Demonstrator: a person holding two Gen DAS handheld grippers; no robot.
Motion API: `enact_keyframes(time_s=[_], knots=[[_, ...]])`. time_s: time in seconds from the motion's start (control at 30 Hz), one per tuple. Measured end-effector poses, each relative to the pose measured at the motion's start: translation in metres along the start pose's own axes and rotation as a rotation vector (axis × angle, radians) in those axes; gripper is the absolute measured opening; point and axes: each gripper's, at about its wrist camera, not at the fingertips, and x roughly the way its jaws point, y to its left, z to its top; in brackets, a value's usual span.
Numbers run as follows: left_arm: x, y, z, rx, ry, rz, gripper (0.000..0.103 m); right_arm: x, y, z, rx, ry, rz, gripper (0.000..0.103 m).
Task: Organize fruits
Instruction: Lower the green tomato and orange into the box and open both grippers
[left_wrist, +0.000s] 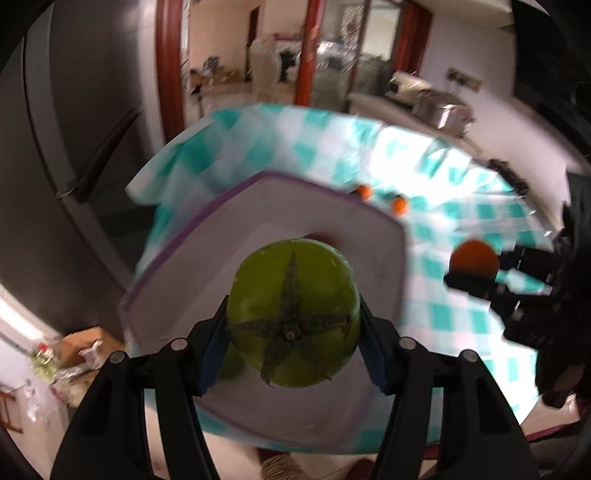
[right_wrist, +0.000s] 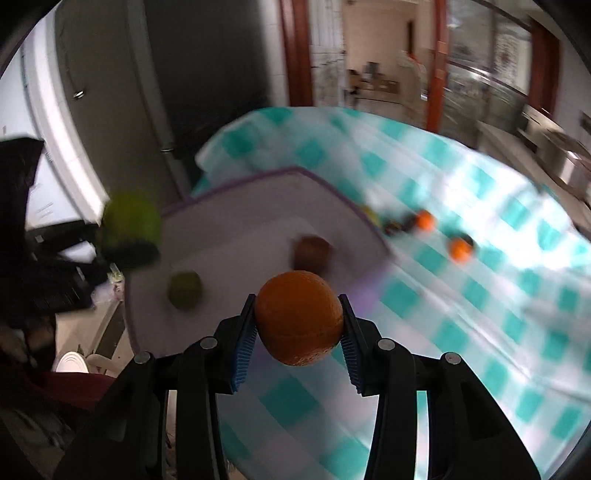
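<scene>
My left gripper (left_wrist: 293, 314) is shut on a big green fruit (left_wrist: 293, 314) with a dark star-shaped calyx, held over the white tray with a purple rim (left_wrist: 192, 229). My right gripper (right_wrist: 297, 319) is shut on an orange (right_wrist: 297, 317), just off the tray's (right_wrist: 236, 229) near right corner. Each view catches the other gripper too: the orange (left_wrist: 474, 258) at the right, the green fruit (right_wrist: 131, 221) at the left. On the tray lie a small green fruit (right_wrist: 184, 290) and a brown fruit (right_wrist: 312, 254). Everything is motion-blurred.
A teal and white checked cloth (right_wrist: 461, 295) covers the table. Two small orange fruits (right_wrist: 424, 220) (right_wrist: 460, 249) and some dark small ones (right_wrist: 399, 225) lie on the cloth beyond the tray. A dark fridge (left_wrist: 74, 147) stands left of the table; the floor holds clutter (left_wrist: 74, 350).
</scene>
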Motion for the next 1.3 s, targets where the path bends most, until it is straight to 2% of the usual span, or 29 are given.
enact_keyframes(time_s=[0.13,0.17,0.3,0.37,0.43,0.5,0.53,0.63,0.73,0.83,0.93,1.03,1.1,1.2,1.3], knots=[[0.034,0.044,-0.004,0.000,0.127,0.052,0.062,0.053,0.029,0.036,-0.014,0.055,0.040,0.042],[0.047,0.056,-0.006,-0.001,0.175,0.060,0.062,0.075,0.037,0.044,-0.014,0.094,0.042,0.042],[0.080,0.078,-0.011,0.048,0.278,0.073,0.062,0.132,0.053,0.055,-0.008,0.203,0.035,0.042],[0.094,0.080,-0.014,0.103,0.315,0.075,0.062,0.161,0.061,0.053,-0.013,0.278,0.019,0.042],[0.100,0.075,-0.015,0.196,0.316,0.121,0.062,0.178,0.064,0.048,-0.024,0.326,0.002,0.042],[0.107,0.078,-0.012,0.214,0.337,0.090,0.062,0.198,0.069,0.042,-0.042,0.395,-0.016,0.042],[0.110,0.079,-0.011,0.214,0.346,0.086,0.062,0.204,0.071,0.042,-0.047,0.423,-0.018,0.042],[0.119,0.072,-0.012,0.265,0.360,0.058,0.062,0.207,0.074,0.046,-0.067,0.437,-0.040,0.042],[0.125,0.061,-0.015,0.347,0.357,0.048,0.063,0.211,0.068,0.042,-0.048,0.475,-0.083,0.042],[0.129,0.059,-0.014,0.359,0.365,0.030,0.063,0.216,0.054,0.036,-0.011,0.532,-0.127,0.042],[0.133,0.056,-0.013,0.376,0.369,0.013,0.063,0.218,0.045,0.033,0.022,0.559,-0.126,0.042],[0.136,0.050,-0.011,0.391,0.373,0.010,0.063,0.221,0.047,0.031,0.002,0.587,-0.132,0.043],[0.140,0.056,-0.009,0.355,0.374,0.007,0.063,0.225,0.049,0.031,-0.005,0.605,-0.134,0.043],[0.154,0.070,0.002,0.240,0.387,0.006,0.063,0.230,0.046,0.035,0.019,0.617,-0.133,0.043],[0.160,0.072,0.007,0.210,0.394,-0.004,0.063,0.233,0.046,0.034,0.029,0.638,-0.135,0.044]])
